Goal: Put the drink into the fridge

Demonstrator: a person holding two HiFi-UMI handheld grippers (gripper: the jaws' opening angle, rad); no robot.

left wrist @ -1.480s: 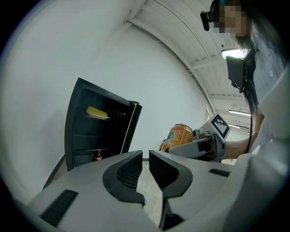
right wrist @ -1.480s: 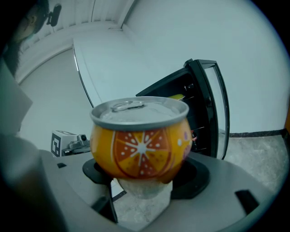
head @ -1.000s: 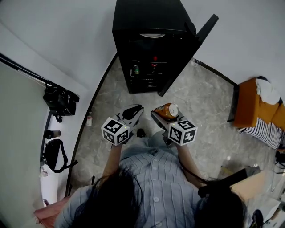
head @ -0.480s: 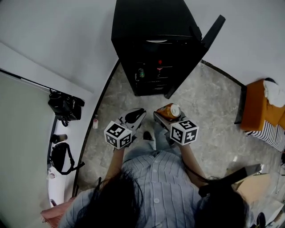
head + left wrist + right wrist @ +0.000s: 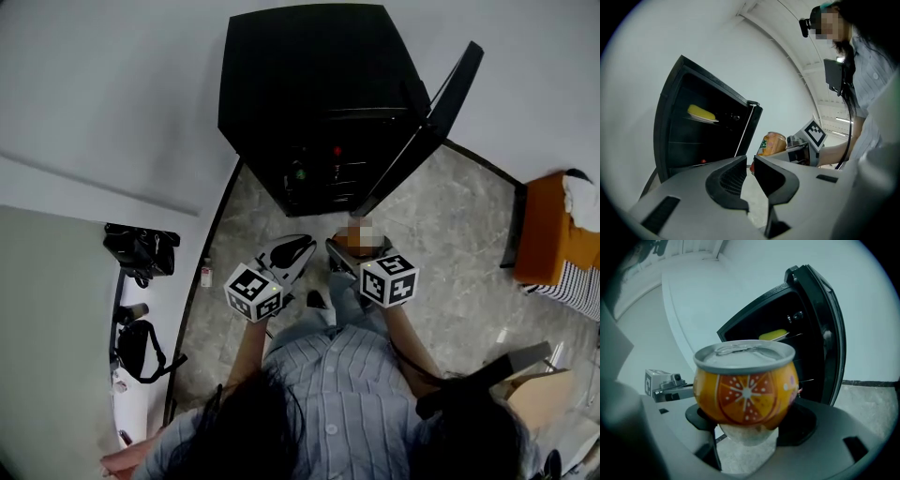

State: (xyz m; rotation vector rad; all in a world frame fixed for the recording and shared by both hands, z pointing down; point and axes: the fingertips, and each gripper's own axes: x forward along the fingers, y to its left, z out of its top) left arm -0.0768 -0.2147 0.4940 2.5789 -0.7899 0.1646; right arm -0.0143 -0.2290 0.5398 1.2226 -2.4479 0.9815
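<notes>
An orange drink can (image 5: 745, 385) with an orange-slice print stands upright between the jaws of my right gripper (image 5: 749, 420), which is shut on it. In the head view the right gripper (image 5: 352, 251) is held low in front of the black fridge (image 5: 319, 103), whose door (image 5: 441, 103) stands open to the right. My left gripper (image 5: 286, 255) hangs beside it on the left, jaws together with nothing in them (image 5: 750, 169). The left gripper view shows the can (image 5: 771, 143) to the right of the fridge (image 5: 689, 140).
Inside the fridge a yellow item (image 5: 774, 335) lies on an upper shelf, with a small can (image 5: 300, 173) lower down. Black bags (image 5: 141, 248) sit on a white ledge at left. A small bottle (image 5: 205, 275) stands on the floor. An orange seat (image 5: 553, 234) is at right.
The person has stepped closer to the fridge, which now looks larger and nearer. Both grippers keep their pose, the can still held in the right one.
</notes>
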